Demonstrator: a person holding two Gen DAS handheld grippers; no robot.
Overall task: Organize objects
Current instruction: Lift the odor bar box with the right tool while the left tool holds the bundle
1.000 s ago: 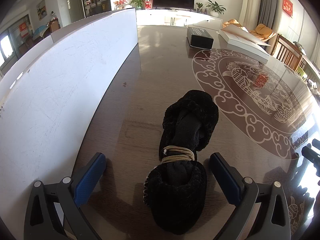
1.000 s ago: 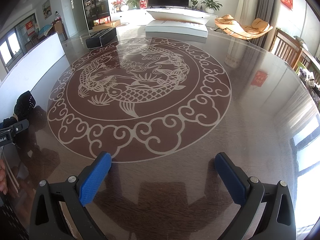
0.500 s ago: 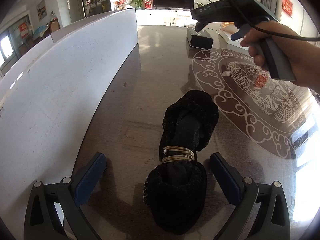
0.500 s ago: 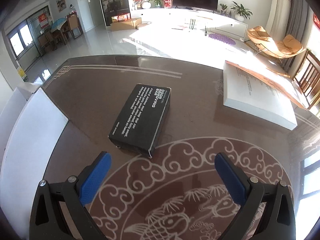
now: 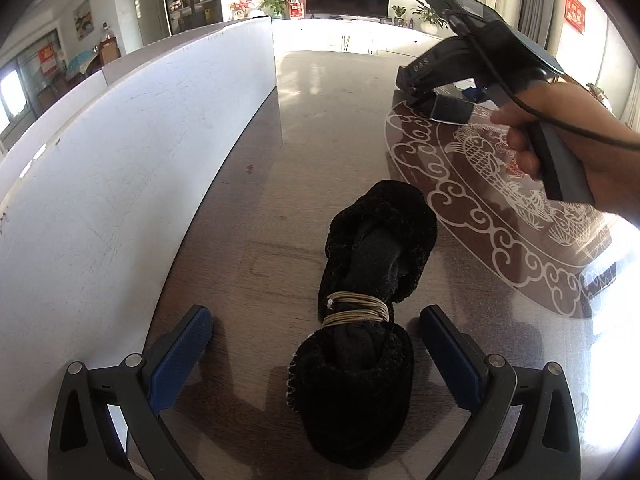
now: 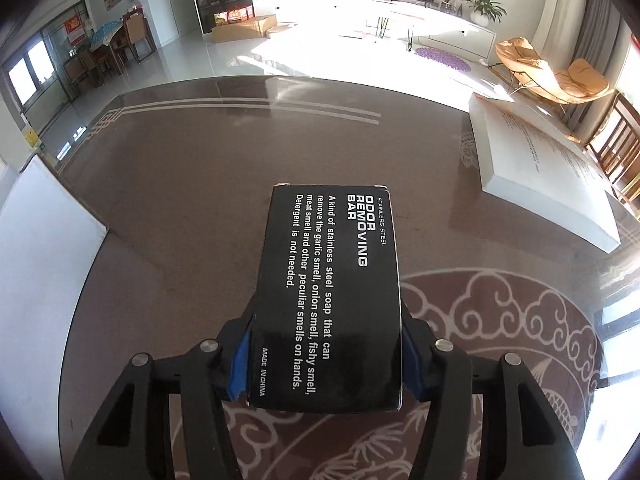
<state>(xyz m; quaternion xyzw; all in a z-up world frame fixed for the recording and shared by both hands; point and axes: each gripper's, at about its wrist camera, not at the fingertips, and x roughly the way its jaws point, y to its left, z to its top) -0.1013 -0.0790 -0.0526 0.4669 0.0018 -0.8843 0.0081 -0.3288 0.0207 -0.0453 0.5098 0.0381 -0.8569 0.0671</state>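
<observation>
Black box printed "ODOR REMOVING BAR", lying on the brown counter, clamped at its near end by the right hand-held gripper. Black fuzzy bundle tied with tan cord, resting between the spread-apart fingers of the left hand-held gripper, untouched. White book lay well apart.

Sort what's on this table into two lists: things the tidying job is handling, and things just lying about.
In hand:
- black box, clamped in the right gripper
- bundled black slippers, lying between the fingers of the open left gripper

Lying about:
- white book, untouched at the far right of the table
- white board, standing along the table's left edge
</observation>
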